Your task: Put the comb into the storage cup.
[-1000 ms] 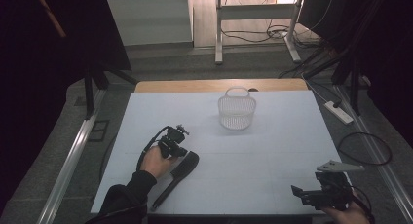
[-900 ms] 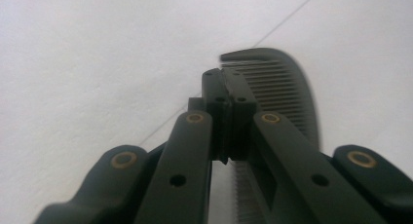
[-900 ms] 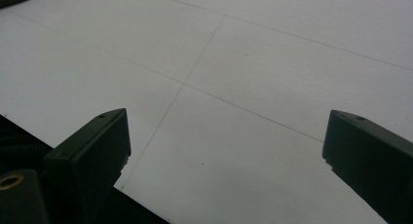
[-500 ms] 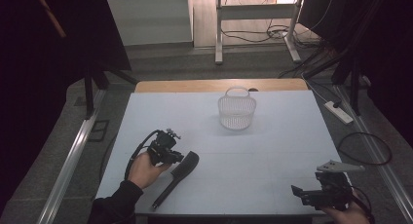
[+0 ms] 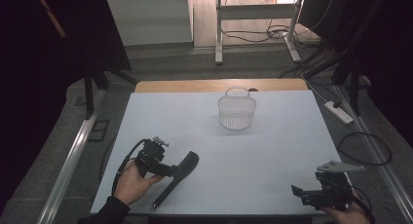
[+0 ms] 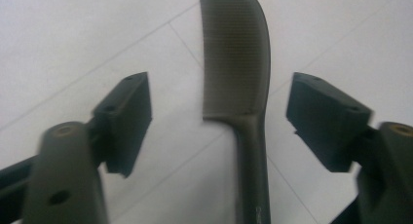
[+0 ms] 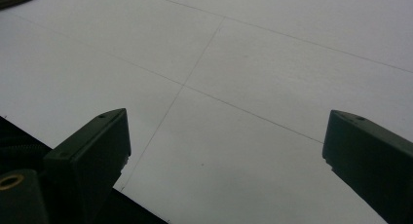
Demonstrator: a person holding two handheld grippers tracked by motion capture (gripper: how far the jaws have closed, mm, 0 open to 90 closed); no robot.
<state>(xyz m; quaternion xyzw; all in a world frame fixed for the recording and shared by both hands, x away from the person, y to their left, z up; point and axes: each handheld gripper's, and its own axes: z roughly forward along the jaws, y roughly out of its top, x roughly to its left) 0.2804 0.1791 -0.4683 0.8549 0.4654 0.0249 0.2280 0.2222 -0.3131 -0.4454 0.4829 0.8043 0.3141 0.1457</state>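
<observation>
A black comb lies flat on the white table near the front left, teeth end pointing away from the person. My left gripper sits just left of it in the person's hand. In the left gripper view the comb runs between the jaws of the left gripper, which have just been opening; the pads stand clear of it on both sides. My right gripper rests at the front right corner, open, with only bare table between the jaws of the right gripper.
A white wire basket stands upright at the far middle of the table. A strip of wood borders the far edge. On the floor to the right lie a power strip and cables.
The left hand has drawn back toward the front left. Its jaws have opened and let go of the comb, which stays lying on the table. The right gripper has not moved.
</observation>
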